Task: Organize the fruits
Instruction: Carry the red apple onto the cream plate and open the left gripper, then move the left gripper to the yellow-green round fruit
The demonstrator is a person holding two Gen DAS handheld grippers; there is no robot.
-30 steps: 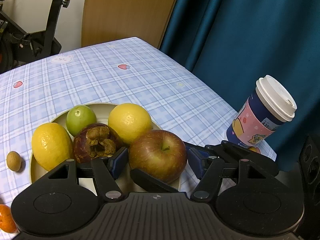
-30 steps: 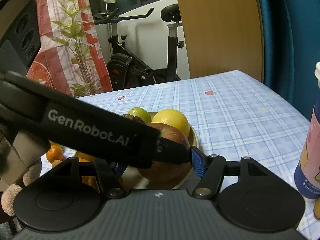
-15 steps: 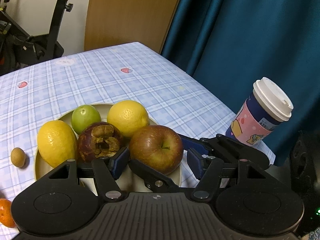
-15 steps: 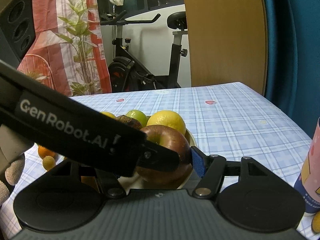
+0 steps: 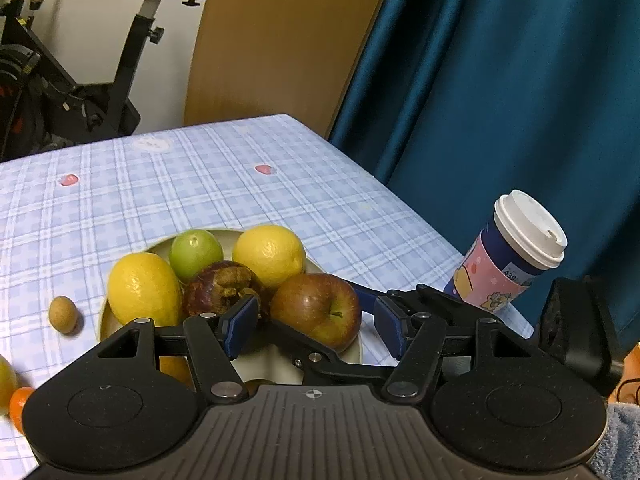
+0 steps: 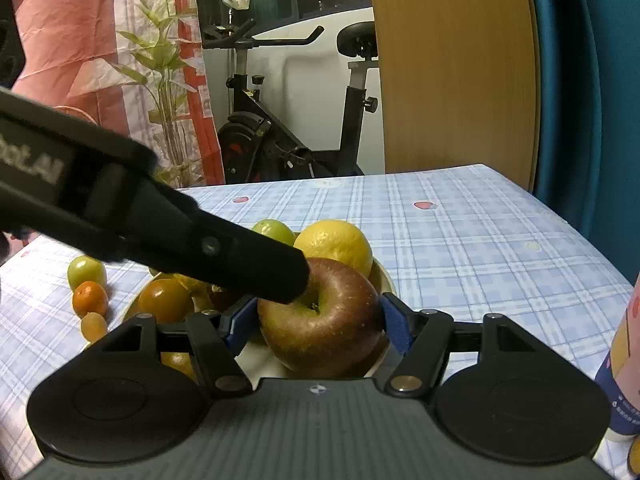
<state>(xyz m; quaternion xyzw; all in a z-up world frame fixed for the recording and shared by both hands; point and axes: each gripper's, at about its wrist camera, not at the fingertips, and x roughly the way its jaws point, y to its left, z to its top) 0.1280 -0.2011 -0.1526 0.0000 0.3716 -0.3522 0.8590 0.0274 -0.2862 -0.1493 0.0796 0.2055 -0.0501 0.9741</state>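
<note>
A big dark blue curtain (image 5: 500, 100) hangs behind the counter (image 5: 200, 184), and an exercise bike (image 6: 280, 140) stands at the far end. The counter has a light blue checked cloth with little pink shapes on it.

A round cream plate (image 5: 357, 347) sits on the cloth and is full of fruit. The right gripper (image 6: 318, 328) is at the near edge of the plate. Its two blue pads are clamped on the apple (image 5: 316, 308), one on each side. The left gripper (image 5: 314, 320) hangs over the near side of the plate with its pads apart and nothing between them. From the right wrist view, one of its black fingers (image 6: 240, 252) reaches across the top of the apple.

A paper cup (image 5: 516, 252) with a white lid and pink cartoon pictures stands to the right of the plate.

The apple rests on the front of the plate. It is dark red with some yellow-green, shiny, and has a short stem in a dip on top. Behind it on the plate are two yellow lemons (image 5: 142, 288) (image 5: 270, 254), a dark purple fruit (image 5: 224, 288) with a dry brown top, and a small green fruit (image 5: 195, 250).

Left of the plate, on the cloth, lie another green fruit (image 6: 86, 272), a small orange fruit (image 6: 90, 298) and a tiny brown one (image 5: 63, 314).
</note>
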